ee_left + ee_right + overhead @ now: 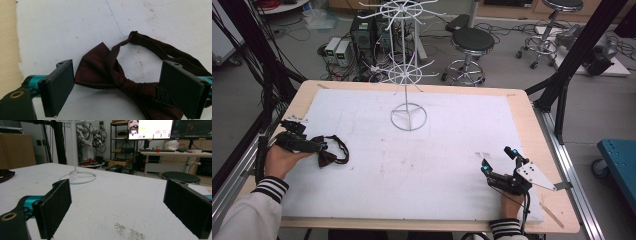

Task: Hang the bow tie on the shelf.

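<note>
- The right gripper rests nearest the person's edge of the white mat, well to the right of the bow tie and apart from it. Its jaws stand wide and released, nothing between them; in the right gripper view only bare mat lies ahead of its pads.
- The left gripper lies at the mat's left side, right at the bow tie. Its jaws are spread apart and released; in the left gripper view they straddle the tie without closing on it.
- The bow tie lies flat on the mat, dark maroon fabric, with its neck strap looping away beyond it.
- Judged from the cloth: light, soft and limp, so it will sag and fold when lifted. The centre knot looks the thickest, firmest part and the best place to pinch; the strap would let the bow dangle and swing.
- Farthest out, well beyond the bow tie toward the mat's back edge, stands a white wire display rack on a ring base, its thin arms bare.
</note>
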`<act>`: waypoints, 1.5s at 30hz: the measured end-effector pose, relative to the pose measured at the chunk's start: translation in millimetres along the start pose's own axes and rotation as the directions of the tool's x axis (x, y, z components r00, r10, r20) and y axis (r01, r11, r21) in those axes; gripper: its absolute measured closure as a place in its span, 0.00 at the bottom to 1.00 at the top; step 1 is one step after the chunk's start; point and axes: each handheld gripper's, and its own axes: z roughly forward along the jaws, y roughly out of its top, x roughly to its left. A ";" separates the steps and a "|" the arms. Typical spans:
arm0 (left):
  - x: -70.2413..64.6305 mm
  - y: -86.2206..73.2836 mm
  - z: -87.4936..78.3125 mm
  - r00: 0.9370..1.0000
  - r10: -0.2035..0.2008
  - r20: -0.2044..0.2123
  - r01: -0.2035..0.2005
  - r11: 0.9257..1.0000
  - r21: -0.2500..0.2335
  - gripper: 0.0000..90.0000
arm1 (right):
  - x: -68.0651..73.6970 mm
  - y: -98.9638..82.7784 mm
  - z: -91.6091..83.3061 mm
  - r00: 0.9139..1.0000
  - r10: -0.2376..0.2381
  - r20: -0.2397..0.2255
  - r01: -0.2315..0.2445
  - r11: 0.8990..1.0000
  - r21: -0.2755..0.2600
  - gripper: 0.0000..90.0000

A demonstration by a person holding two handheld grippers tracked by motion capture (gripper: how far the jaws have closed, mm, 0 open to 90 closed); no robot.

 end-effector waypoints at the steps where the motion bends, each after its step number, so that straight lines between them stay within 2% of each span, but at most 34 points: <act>1: -1.1 0.2 0.2 1.000 0.009 -0.019 -0.009 1.000 -0.001 0.14 | 0.0 0.0 0.0 1.000 -0.001 0.000 0.001 1.000 0.000 0.08; 10: -5.0 0.1 4.1 1.000 0.004 -0.016 -0.003 0.999 0.042 0.15 | -0.1 0.0 0.0 1.000 -0.001 0.000 0.001 1.000 0.000 0.08; 25: -6.6 0.6 9.9 1.000 -0.013 -0.014 0.014 0.995 0.096 0.38 | 0.0 0.0 0.0 1.000 0.001 -0.002 -0.001 1.000 -0.001 0.08; 29: -8.2 0.3 11.5 1.000 -0.009 -0.020 0.011 0.993 0.115 0.46 | -0.1 -0.1 0.0 1.000 0.000 -0.001 0.000 1.000 0.000 0.08; 35: -9.7 0.5 13.0 1.000 -0.004 -0.029 0.008 0.992 0.129 0.63 | 0.0 -0.1 -0.1 1.000 0.002 -0.003 -0.002 1.000 -0.001 0.08; 41: -14.4 -0.1 12.8 0.998 0.048 -0.033 -0.044 0.993 0.113 0.83 | -0.1 -0.1 0.0 1.000 0.001 -0.002 -0.001 1.000 -0.001 0.08; 45: -14.1 -0.2 12.5 0.998 0.054 -0.028 -0.050 0.992 0.113 0.85 | 0.0 -0.1 -0.1 1.000 0.001 -0.002 -0.001 1.000 0.000 0.08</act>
